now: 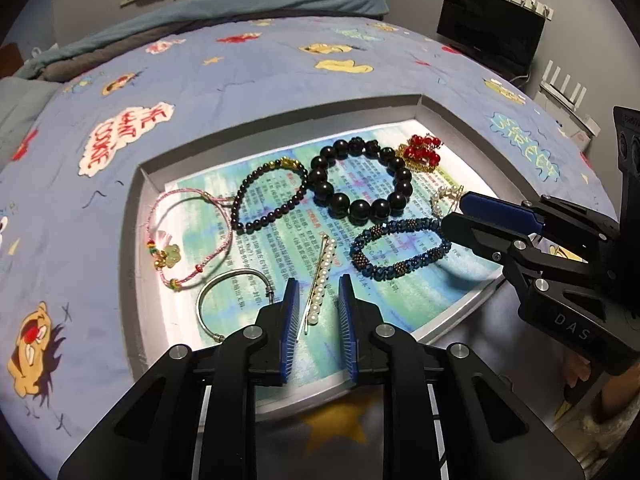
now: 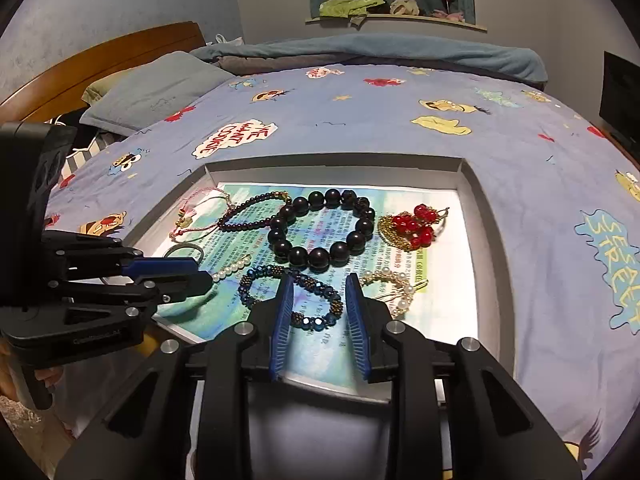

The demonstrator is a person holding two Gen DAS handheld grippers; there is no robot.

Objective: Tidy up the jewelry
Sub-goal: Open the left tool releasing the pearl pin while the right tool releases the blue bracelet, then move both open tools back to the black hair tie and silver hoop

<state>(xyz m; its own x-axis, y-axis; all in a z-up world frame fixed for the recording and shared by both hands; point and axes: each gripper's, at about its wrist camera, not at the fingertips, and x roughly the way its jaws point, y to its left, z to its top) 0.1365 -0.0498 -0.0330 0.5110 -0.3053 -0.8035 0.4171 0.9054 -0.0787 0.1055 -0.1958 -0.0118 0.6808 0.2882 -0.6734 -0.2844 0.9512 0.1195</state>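
Two open grippers hung over a tray of jewelry on the bed.

The left gripper [image 1: 318, 300] stood with its fingers parted on either side of the pearl hairpin [image 1: 319, 286], not touching it. The right gripper [image 2: 319, 300] was likewise spread, its fingers flanking the near right part of the blue beaded bracelet [image 2: 291, 295]. Farther off in the grey tray [image 2: 486, 240] lay the big black bead bracelet [image 2: 320, 228] and, to its right, a red bead ornament [image 2: 412, 226], all on the cartoon bedspread [image 2: 360, 120].
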